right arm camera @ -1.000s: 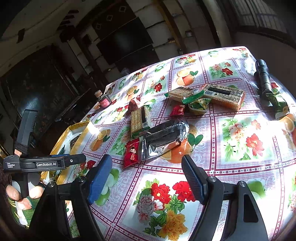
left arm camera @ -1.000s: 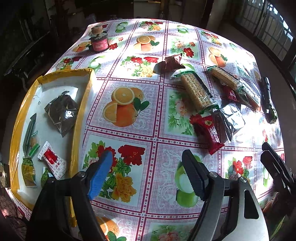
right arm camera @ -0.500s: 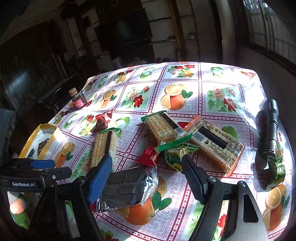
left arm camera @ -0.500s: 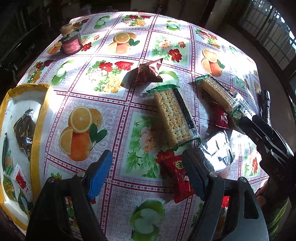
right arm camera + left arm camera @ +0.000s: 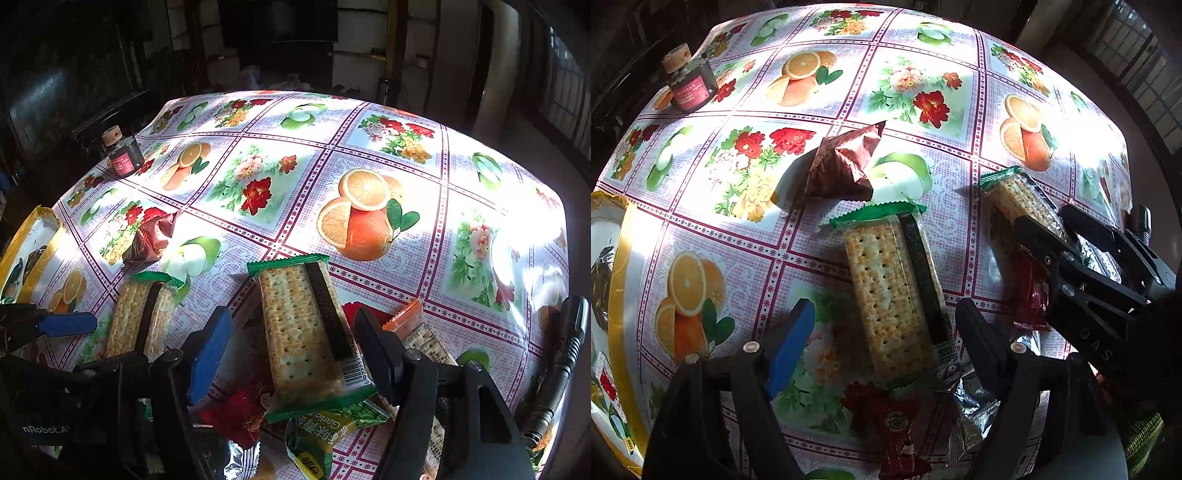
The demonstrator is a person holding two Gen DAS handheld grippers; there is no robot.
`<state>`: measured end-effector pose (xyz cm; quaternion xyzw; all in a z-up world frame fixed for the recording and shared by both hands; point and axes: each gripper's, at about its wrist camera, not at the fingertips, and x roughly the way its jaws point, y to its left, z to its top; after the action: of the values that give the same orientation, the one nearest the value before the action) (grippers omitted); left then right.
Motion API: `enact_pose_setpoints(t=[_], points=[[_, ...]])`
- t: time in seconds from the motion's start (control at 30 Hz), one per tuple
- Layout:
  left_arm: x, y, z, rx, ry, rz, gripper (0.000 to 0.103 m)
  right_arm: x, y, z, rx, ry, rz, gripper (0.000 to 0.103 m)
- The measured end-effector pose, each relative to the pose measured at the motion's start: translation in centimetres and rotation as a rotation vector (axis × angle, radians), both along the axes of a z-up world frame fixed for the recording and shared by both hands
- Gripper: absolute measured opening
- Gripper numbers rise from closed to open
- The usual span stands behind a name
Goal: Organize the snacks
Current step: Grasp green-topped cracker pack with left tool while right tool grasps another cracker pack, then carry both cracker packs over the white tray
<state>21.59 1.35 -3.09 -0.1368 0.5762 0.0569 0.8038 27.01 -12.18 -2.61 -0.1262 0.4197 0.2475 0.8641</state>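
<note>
Left wrist view: left gripper (image 5: 882, 328) now spread over one cracker pack (image 5: 890, 291), no longer by the tray (image 5: 618, 295). Right wrist view: right gripper (image 5: 291, 343) just narrowed around a second pack (image 5: 303, 332), pads not touching. Probably two pickups coming.

Tablecloth (image 5: 369, 147): glossy, squared print of oranges, apples and flowers, bright sun across it. Small dark jar (image 5: 125, 157), pink label, pale cork-like stopper, upright at the far left edge. Black flashlight (image 5: 561, 362) lying at the near right edge. Dim room beyond; barred window right.
</note>
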Motion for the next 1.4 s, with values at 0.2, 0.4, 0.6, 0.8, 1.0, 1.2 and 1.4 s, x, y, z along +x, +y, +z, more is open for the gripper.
enact_pose_setpoints(t=[0.2,0.4,0.6,0.8,1.0,1.2,1.4], points=[[1.0,-1.2,-0.7,0.078,0.008,-0.018,0.081,0.7,-0.7,-1.3,0.017,0.047,-0.015,0.048],[-0.1,-1.0,-0.1,0.127,-0.034,-0.034,0.047,-0.5,-1.1,-1.3,0.058,0.043,-0.027,0.046],[-2.8,0.5,0.3,0.176,-0.04,-0.042,0.047,-2.3,-0.2,-0.8,0.094,0.034,-0.011,0.046],[-6.2,2.8,1.2,0.207,-0.064,-0.001,0.048,-5.5,0.4,0.7,0.19,0.023,0.0,0.046],[-9.4,4.6,2.7,0.198,-0.107,0.021,0.048,-9.8,1.5,2.2,0.283,0.011,0.035,0.046],[-12.7,5.6,4.3,0.228,-0.159,0.042,0.048,-13.0,1.9,3.1,0.359,0.004,0.043,0.046],[-15.1,6.9,4.6,0.24,-0.17,0.062,0.048,-15.2,2.4,2.7,0.401,0.021,0.046,0.046]])
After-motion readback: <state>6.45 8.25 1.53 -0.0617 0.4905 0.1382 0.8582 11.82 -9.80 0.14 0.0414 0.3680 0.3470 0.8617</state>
